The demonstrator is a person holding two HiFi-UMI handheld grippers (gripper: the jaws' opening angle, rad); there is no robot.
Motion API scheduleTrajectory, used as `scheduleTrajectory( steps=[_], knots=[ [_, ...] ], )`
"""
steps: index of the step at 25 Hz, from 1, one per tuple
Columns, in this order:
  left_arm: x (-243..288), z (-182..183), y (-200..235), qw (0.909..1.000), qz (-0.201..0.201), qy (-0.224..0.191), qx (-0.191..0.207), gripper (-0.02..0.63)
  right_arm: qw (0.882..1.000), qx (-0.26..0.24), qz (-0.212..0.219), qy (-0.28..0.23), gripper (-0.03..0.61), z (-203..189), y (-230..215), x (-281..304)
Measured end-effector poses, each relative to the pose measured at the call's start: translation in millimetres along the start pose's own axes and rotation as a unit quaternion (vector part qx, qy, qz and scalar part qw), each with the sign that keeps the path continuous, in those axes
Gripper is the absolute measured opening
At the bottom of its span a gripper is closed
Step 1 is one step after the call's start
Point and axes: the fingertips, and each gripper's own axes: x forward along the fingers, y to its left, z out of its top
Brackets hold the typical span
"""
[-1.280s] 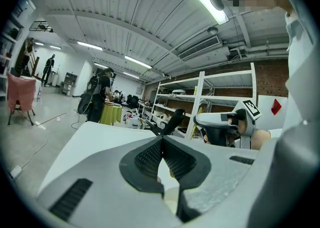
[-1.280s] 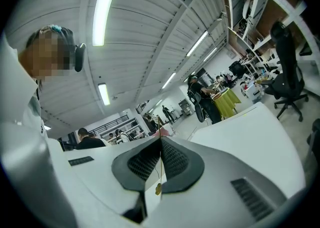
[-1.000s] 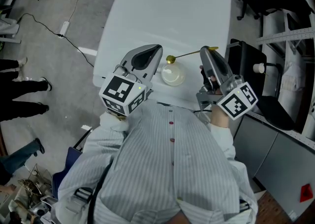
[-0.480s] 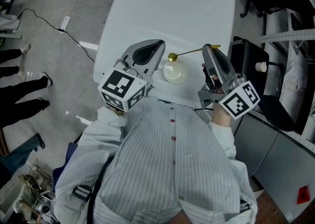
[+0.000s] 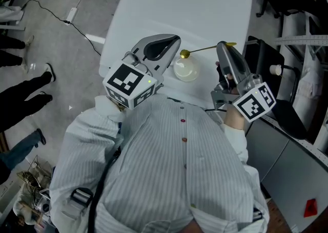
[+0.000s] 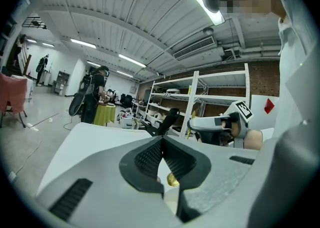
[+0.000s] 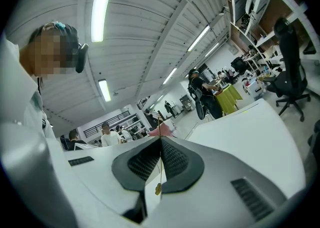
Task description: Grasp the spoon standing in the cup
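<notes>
A small white cup (image 5: 185, 69) stands near the front edge of the white table (image 5: 195, 6). A thin golden spoon (image 5: 202, 50) lies almost level above it, its bowl (image 5: 184, 53) over the cup's far rim. My right gripper (image 5: 222, 46) is shut on the spoon's handle end; in the right gripper view the thin handle (image 7: 160, 164) runs between the closed jaws of the right gripper (image 7: 160, 139). My left gripper (image 5: 176, 39) hovers just left of the cup, shut with nothing in it. In the left gripper view the spoon bowl (image 6: 172, 180) shows below the left gripper (image 6: 162, 141).
A black office chair (image 5: 266, 68) stands right of the table. A cable (image 5: 77, 17) runs over the floor at the left, where people's legs (image 5: 25, 99) show. Shelving (image 6: 200, 96) and a person (image 6: 95, 96) are in the room behind.
The head camera has drifted, so everything sits a little further right and up. The right gripper still holds the spoon over the cup; the left gripper stays beside the cup.
</notes>
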Motion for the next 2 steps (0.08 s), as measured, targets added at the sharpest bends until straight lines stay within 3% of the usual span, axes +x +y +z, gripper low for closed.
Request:
scheduleTrajectory(
  steps=[2],
  knots=[
    [3.8, 2.1, -4.8, 0.9999, -0.014, 0.003, 0.007, 0.008, 1.0, -0.007, 0.0, -0.002, 0.011, 4.7, -0.2, -1.8]
  ],
)
